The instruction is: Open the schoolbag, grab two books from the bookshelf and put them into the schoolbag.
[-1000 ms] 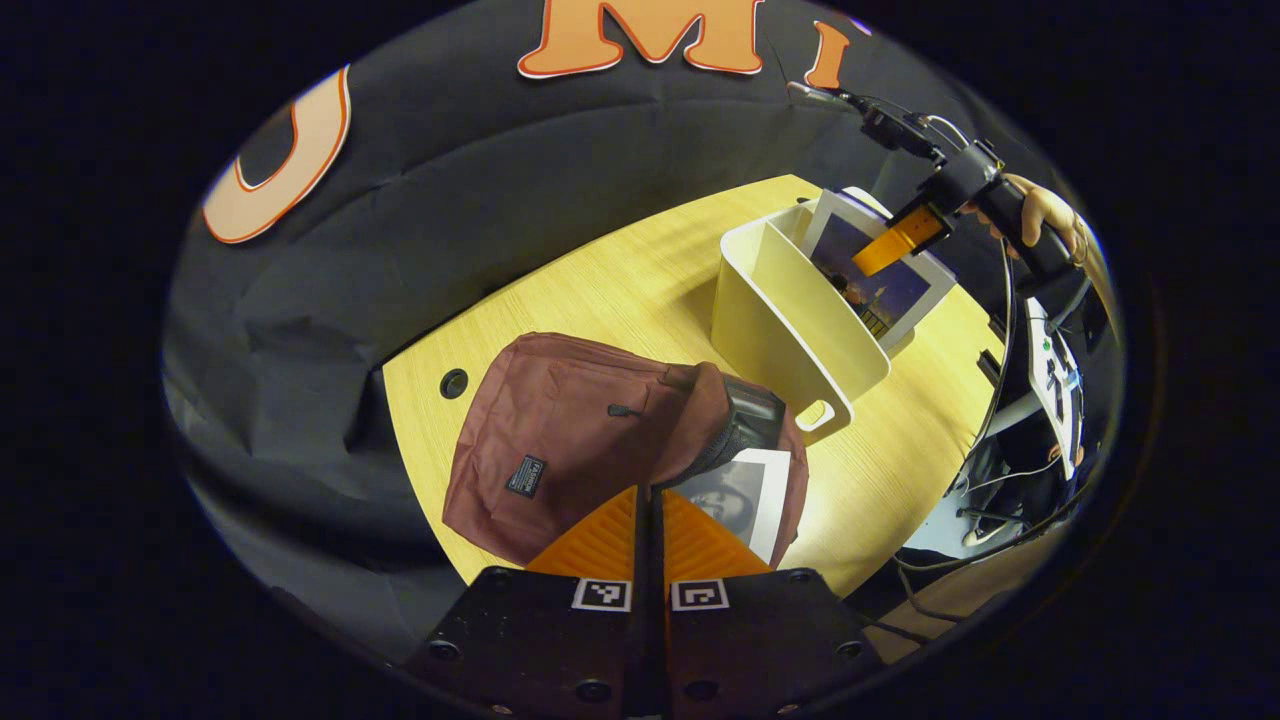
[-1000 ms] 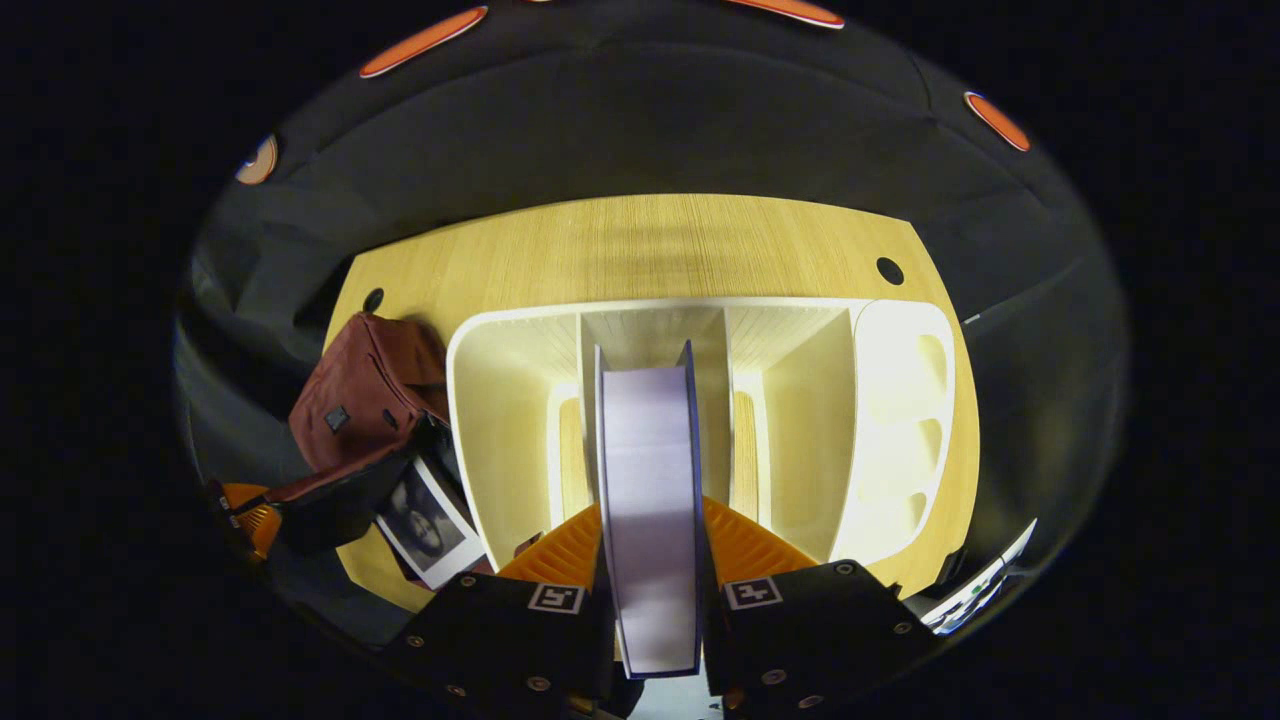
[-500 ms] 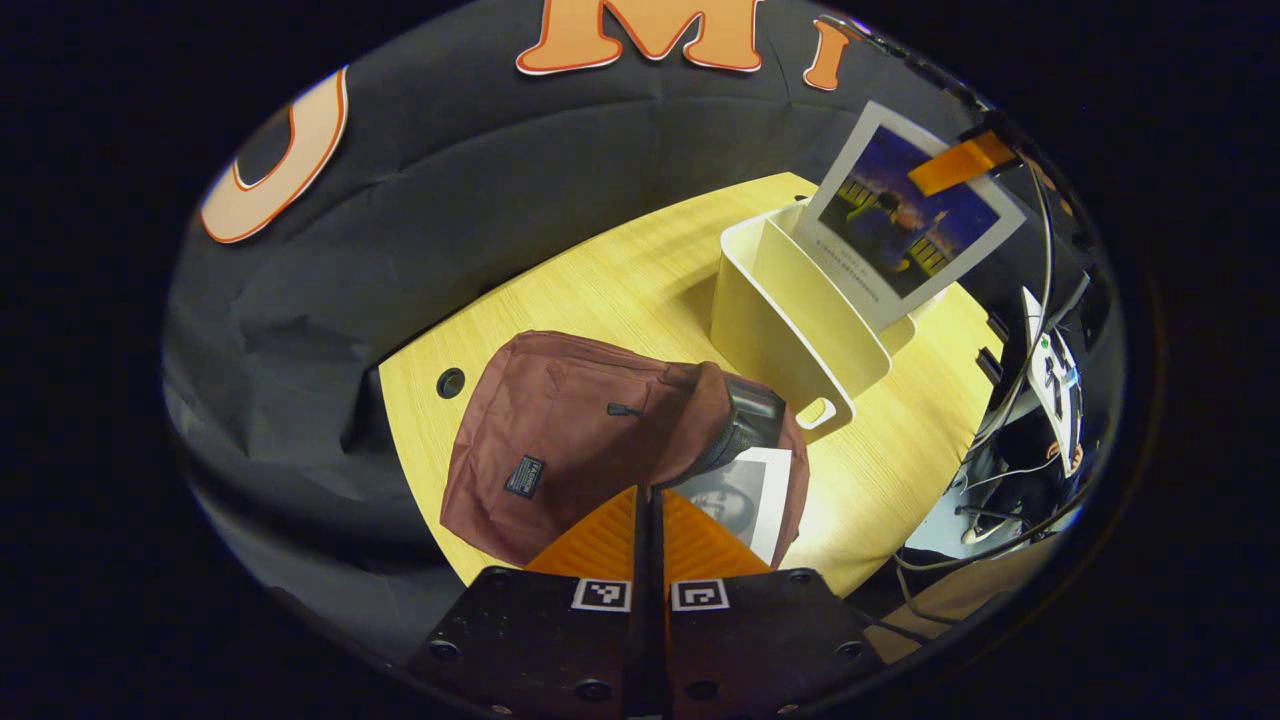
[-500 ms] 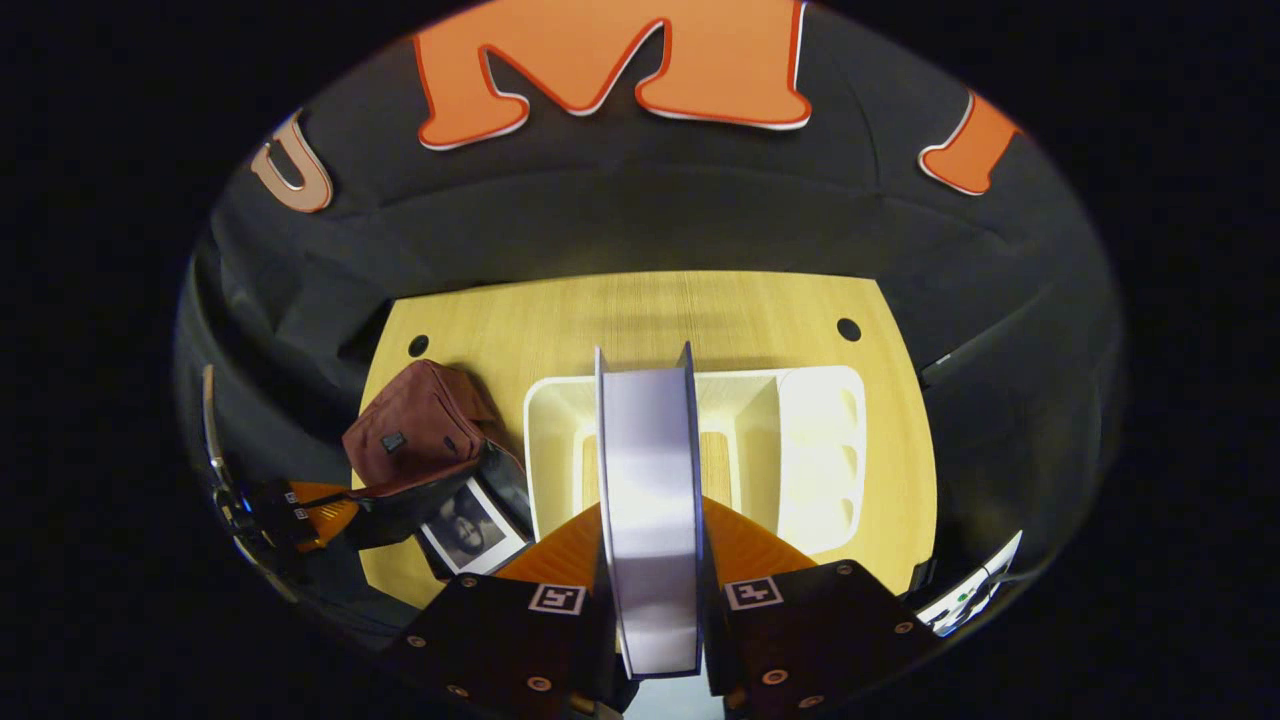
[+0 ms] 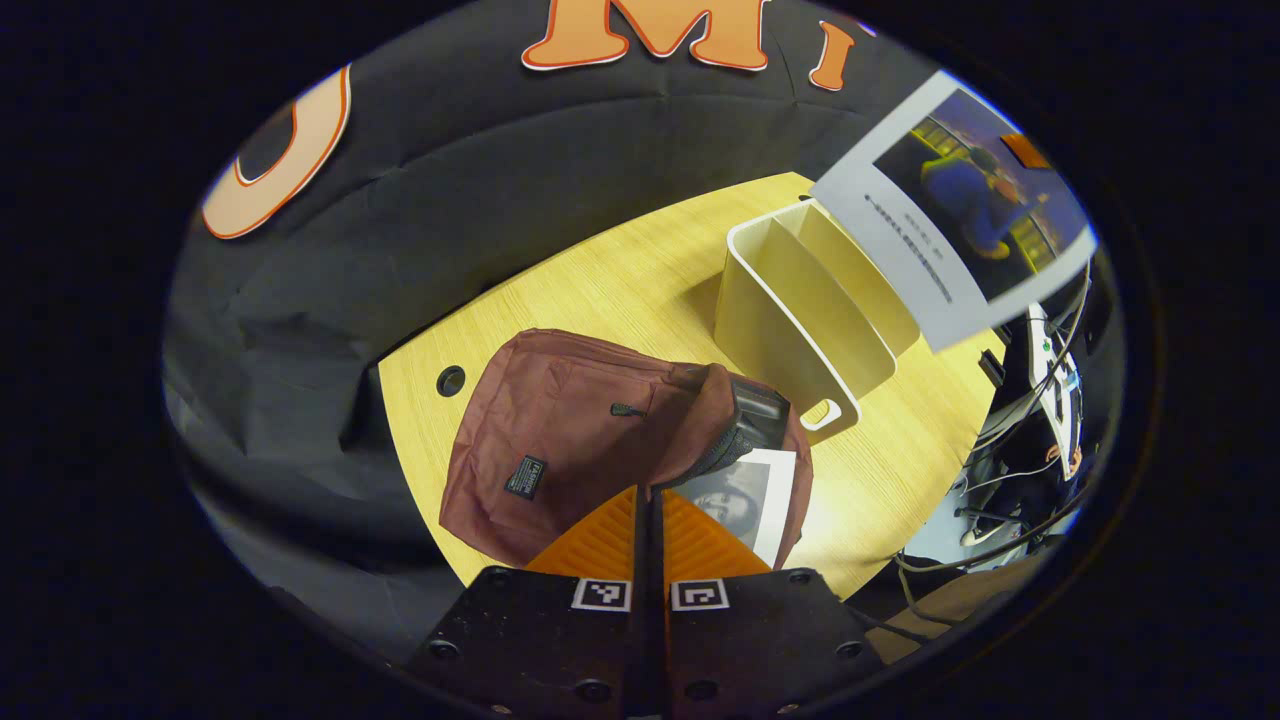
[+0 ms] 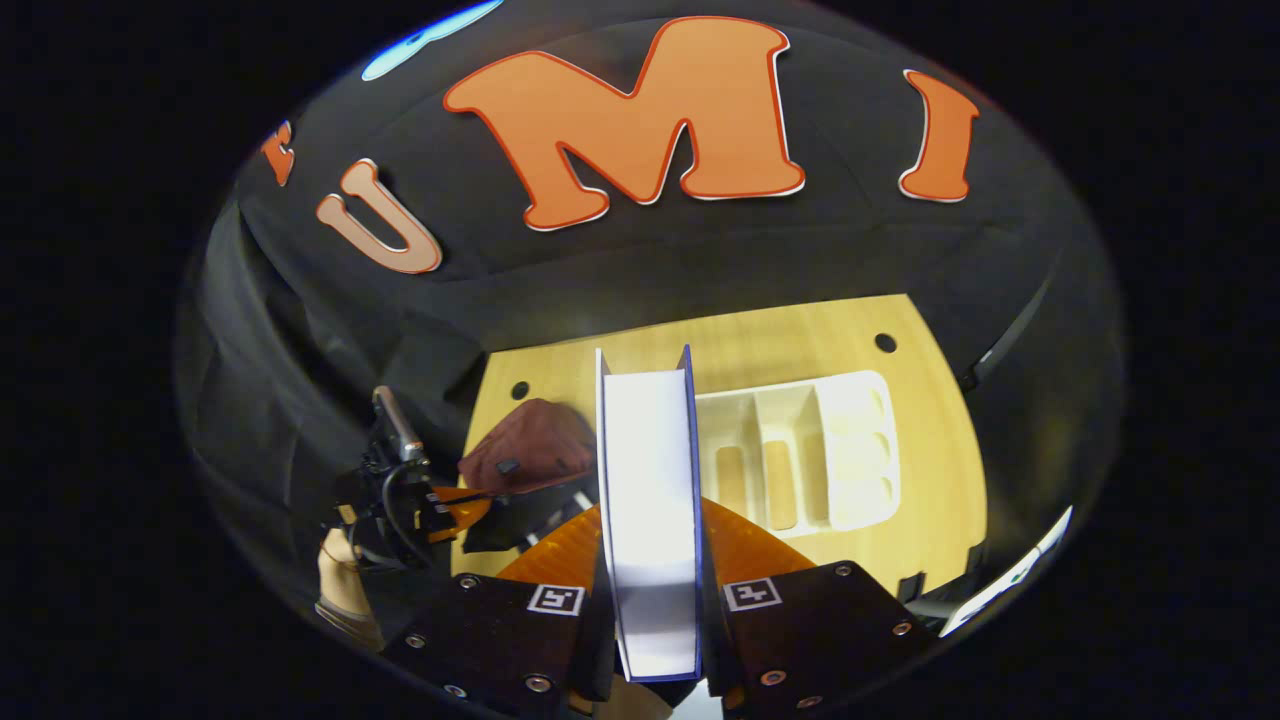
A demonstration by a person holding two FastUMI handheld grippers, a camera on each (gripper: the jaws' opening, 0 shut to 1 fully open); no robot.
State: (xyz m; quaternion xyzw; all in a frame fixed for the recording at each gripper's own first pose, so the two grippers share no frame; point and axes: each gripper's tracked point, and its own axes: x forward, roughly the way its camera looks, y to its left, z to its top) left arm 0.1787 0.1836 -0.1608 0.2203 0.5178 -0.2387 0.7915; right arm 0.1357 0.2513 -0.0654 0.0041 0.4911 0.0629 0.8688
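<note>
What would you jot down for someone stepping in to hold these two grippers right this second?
Left gripper: shut on the edge of the maroon schoolbag's flap, holding the bag open on the wooden table.
Right gripper: shut on the second book, held in the air above the table, clear of the cream bookshelf.
Done: bag open; first book, with a grey portrait cover, already lies in the opening.
Bookshelf compartments look empty from above.
Left: carry the held book over to the bag, slide it in beside the first, then release both grippers.
</note>
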